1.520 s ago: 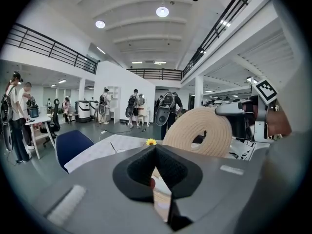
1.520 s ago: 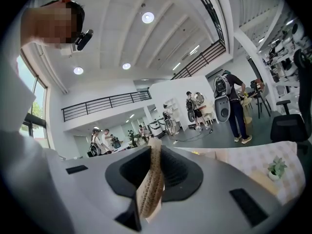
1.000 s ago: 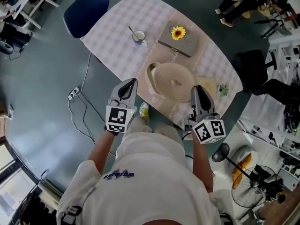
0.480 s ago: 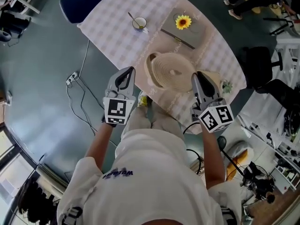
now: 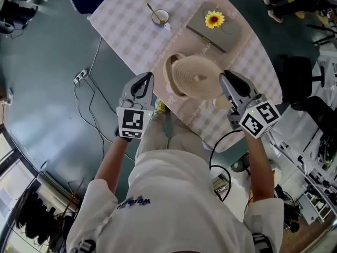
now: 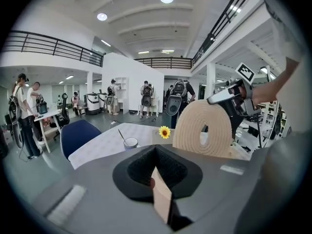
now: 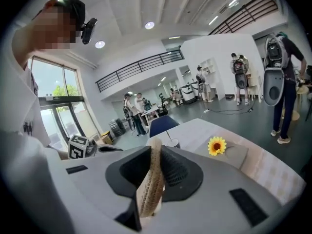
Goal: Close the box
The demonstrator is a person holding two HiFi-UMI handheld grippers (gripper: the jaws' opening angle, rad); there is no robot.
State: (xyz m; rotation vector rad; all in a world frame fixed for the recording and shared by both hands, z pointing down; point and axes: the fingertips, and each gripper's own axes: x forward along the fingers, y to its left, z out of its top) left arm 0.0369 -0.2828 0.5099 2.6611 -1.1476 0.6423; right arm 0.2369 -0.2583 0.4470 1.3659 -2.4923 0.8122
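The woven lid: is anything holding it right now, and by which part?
The right gripper holds the woven lid by its rim, with the edge pinched between its fingers.

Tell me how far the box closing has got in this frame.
Done: the right tongs grip the woven lid by its edge. In hand: the lid is tilted over the box, whose rim shows uncovered on one side, so it is not seated. Left to do: lower the lid flat and release. The left tongs, off to the side, pinch a thin tan piece I cannot identify.
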